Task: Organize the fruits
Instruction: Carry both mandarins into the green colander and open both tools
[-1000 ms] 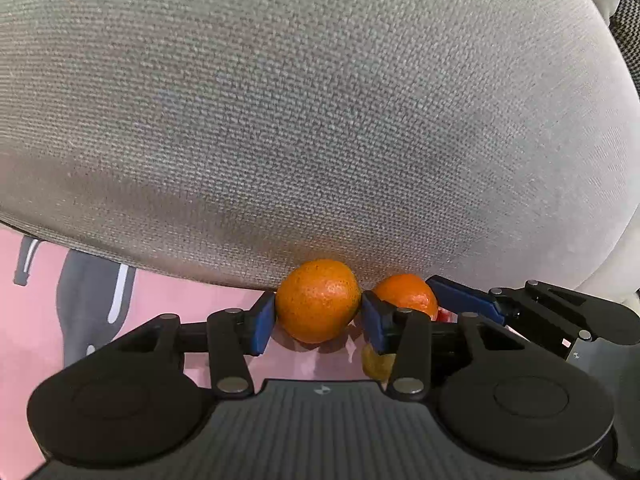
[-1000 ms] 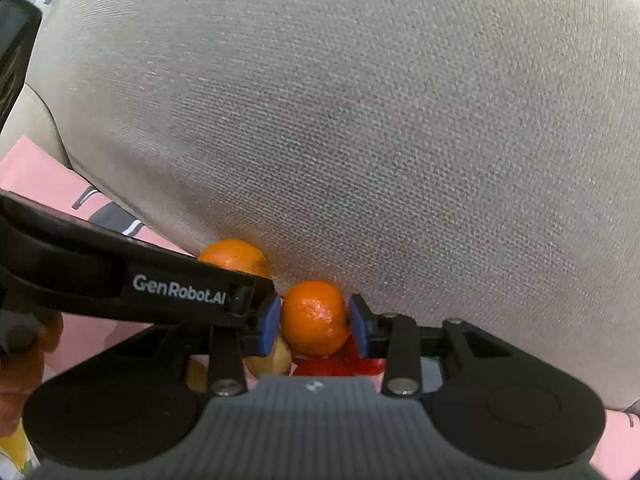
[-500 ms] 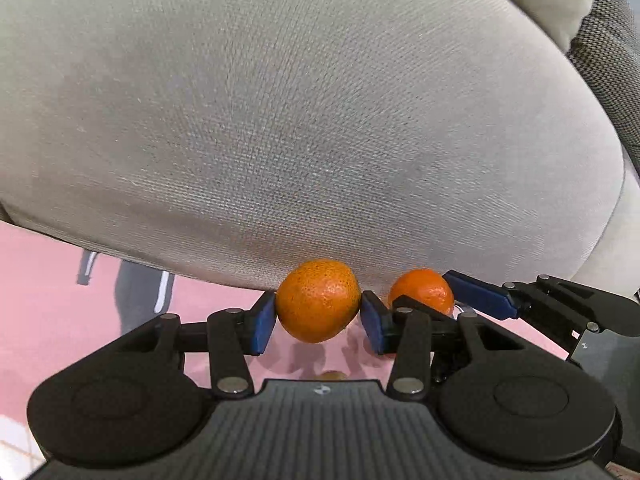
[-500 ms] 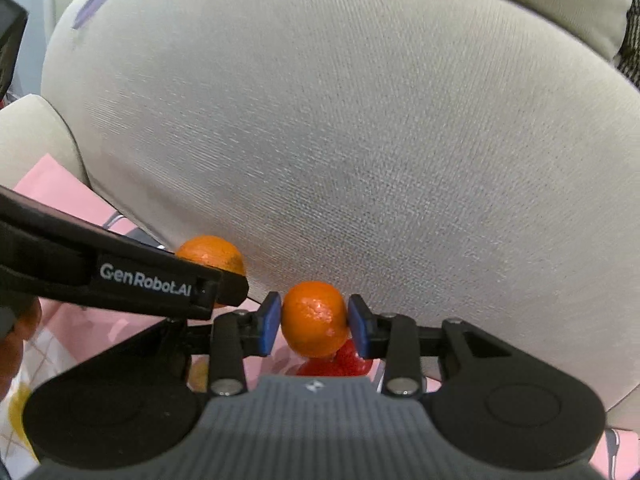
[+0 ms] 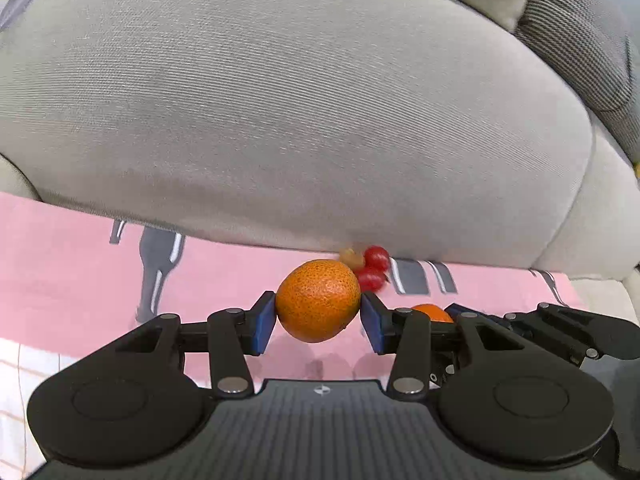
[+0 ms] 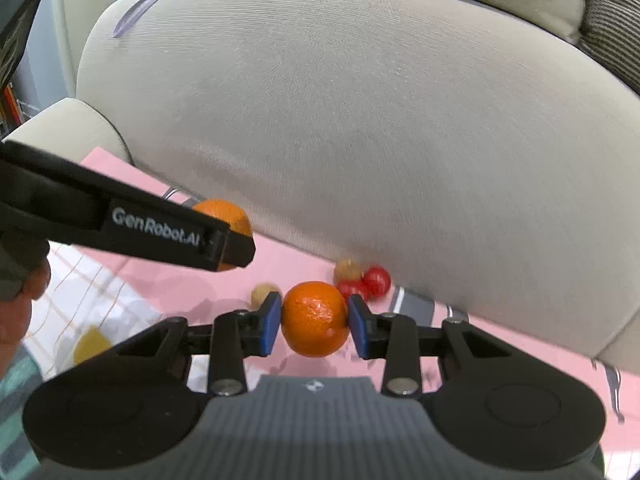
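Note:
My left gripper (image 5: 318,318) is shut on an orange mandarin (image 5: 318,300), held above the pink cloth (image 5: 80,264). My right gripper (image 6: 314,322) is shut on a second mandarin (image 6: 314,318); that fruit also shows low at the right of the left wrist view (image 5: 432,312). The left gripper and its mandarin (image 6: 224,214) cross the left side of the right wrist view. Two small red fruits (image 5: 374,266) (image 6: 376,280) and a tan one (image 6: 346,268) lie on the cloth against the cushion. Another tan fruit (image 6: 262,292) lies just left of my right gripper.
A big grey sofa cushion (image 5: 300,100) fills the space ahead, with a darker striped cushion (image 5: 580,36) at the top right. A yellow fruit (image 6: 90,344) lies on a white checked cloth (image 6: 72,296) at the lower left. The person's hand (image 6: 20,300) is at the left edge.
Both grippers have lifted and pulled back from the cushion with their mandarins. The small red and tan fruits on the pink cloth have come into view.

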Demonstrator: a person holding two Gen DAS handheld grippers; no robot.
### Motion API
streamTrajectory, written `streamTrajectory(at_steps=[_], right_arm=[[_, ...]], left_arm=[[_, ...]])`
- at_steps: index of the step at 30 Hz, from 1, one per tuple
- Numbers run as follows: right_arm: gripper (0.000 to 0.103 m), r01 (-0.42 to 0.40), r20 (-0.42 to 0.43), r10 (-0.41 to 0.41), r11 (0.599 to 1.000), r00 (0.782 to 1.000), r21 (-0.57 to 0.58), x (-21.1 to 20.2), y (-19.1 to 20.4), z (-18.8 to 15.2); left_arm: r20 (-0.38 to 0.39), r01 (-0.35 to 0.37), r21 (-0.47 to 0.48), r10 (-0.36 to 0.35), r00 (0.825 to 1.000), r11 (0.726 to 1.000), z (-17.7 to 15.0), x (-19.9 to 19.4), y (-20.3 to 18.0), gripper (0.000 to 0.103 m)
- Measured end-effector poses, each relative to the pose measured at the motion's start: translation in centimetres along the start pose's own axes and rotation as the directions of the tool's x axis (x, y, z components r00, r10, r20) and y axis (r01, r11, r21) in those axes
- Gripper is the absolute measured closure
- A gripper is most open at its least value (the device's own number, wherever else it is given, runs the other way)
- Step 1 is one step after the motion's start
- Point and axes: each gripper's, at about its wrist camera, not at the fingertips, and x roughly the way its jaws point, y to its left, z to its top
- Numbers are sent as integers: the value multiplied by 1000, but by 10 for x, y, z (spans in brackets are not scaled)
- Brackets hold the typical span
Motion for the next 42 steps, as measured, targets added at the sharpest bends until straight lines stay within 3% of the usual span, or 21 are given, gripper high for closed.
streamTrajectory(at_steps=[22, 35, 42], right_arm=[[69, 64, 34, -70, 987, 997, 146, -113, -47, -88], [69, 85, 26, -98, 946, 995, 312, -157, -101, -133], [69, 105, -4, -113, 905, 994, 412, -163, -136, -155]], left_arm=[[11, 77, 215, -81, 997, 974, -53, -56, -102, 52], [-65, 194, 280, -183, 981, 940, -69, -54, -145, 52], [-138, 227, 318, -192, 972, 920, -78, -34, -161, 51]])
